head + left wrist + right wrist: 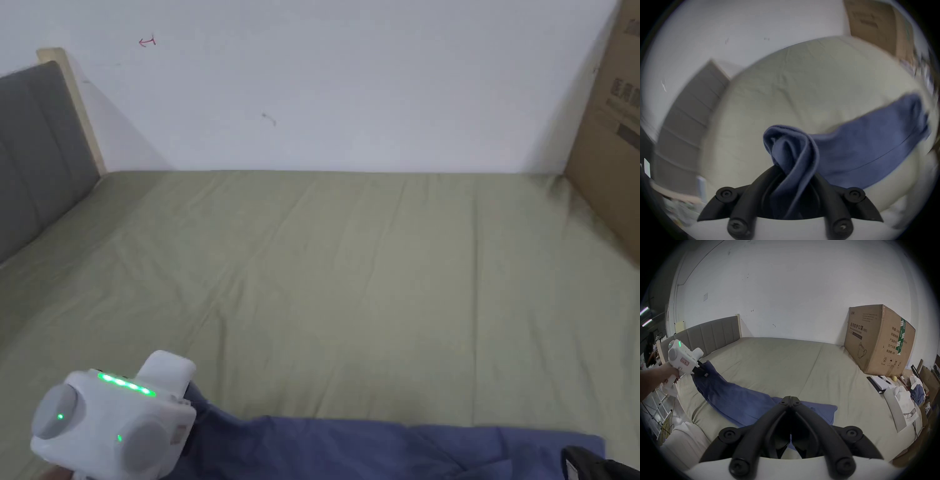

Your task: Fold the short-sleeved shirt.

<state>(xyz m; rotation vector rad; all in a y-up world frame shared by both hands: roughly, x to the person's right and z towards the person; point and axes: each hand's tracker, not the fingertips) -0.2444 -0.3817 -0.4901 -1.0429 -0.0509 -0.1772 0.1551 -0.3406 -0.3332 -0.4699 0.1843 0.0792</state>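
The blue short-sleeved shirt lies stretched along the near edge of the bed. My left gripper is shut on a bunched fold of the shirt and holds that end a little above the sheet. The same gripper, white-bodied in a person's hand, is at the left in the right gripper view, and low at the left in the head view. My right gripper hangs over the shirt near its other end, jaws closed tip to tip; I see no cloth between the tips. A black part of it is at the shirt's right corner.
An olive sheet covers the bed, with a grey headboard at the left and a white wall behind. A large cardboard box stands on the bed's far right corner. Clutter lies beside the bed at the right.
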